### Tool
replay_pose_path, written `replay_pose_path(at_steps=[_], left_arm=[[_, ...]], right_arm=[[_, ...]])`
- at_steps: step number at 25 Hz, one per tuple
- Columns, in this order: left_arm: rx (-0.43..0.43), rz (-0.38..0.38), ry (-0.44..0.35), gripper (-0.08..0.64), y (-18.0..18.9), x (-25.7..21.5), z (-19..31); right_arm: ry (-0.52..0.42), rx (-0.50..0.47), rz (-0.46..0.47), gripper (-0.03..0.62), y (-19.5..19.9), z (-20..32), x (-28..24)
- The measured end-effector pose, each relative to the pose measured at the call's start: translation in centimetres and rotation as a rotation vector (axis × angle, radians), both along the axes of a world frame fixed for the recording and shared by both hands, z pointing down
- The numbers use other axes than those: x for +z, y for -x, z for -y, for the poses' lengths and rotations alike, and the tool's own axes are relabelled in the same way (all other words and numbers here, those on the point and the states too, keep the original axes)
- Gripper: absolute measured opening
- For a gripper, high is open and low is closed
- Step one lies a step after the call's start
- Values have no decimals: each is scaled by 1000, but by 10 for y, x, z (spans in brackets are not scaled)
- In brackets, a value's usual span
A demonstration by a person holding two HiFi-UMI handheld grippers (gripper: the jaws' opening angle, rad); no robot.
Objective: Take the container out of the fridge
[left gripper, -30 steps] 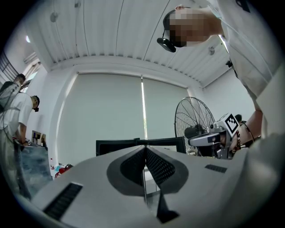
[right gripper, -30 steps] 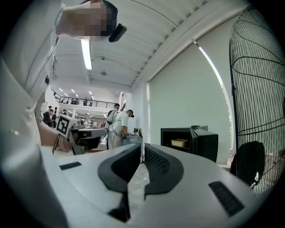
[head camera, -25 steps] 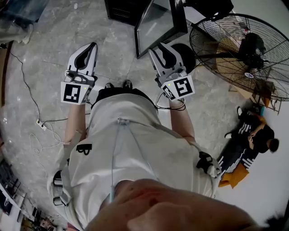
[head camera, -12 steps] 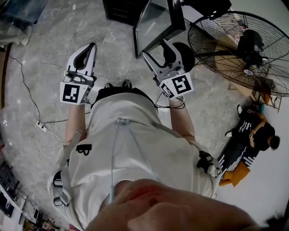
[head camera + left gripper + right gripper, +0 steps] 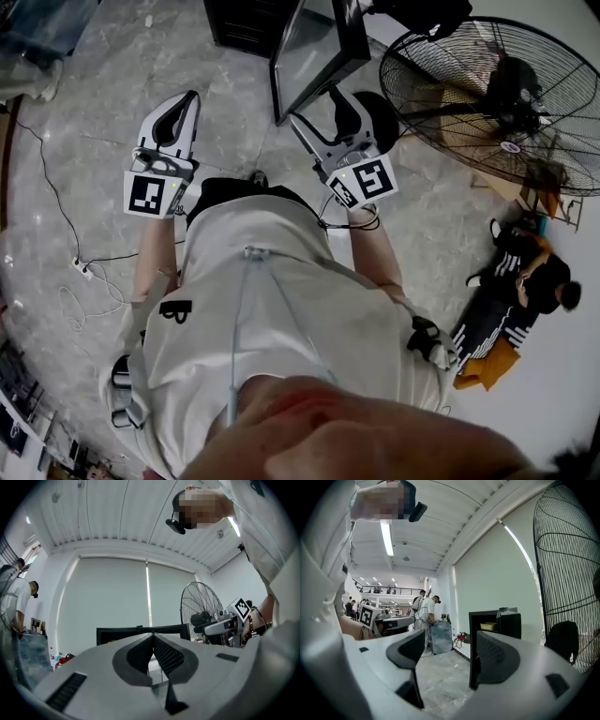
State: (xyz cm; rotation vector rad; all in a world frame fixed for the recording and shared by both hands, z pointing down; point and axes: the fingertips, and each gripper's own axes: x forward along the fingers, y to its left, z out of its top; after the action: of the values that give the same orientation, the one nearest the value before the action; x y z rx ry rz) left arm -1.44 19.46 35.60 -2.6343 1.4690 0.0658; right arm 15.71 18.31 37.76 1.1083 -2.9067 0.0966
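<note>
I'm lining up the right gripper [image 5: 450, 641], its empty jaws just opening wide, level with the yellow container [image 5: 488, 626] in the fridge [image 5: 471, 620], with the left gripper [image 5: 152, 637] closed and empty.

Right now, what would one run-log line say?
left tongs: shut, empty | right tongs: just been opening, empty | fridge: door open | container: inside

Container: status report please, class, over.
Left claw shut, empty. Right claw open, just widened, empty. Container in fridge, door open. Fan close right.
</note>
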Motion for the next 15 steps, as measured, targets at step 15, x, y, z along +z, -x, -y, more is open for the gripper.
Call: replay_pose_path(at_steps=[15], left_arm=[[-34,-24,-28,9,-11,2,14]], right_arm=[[-10,-55,11,328,-5,7,-9]])
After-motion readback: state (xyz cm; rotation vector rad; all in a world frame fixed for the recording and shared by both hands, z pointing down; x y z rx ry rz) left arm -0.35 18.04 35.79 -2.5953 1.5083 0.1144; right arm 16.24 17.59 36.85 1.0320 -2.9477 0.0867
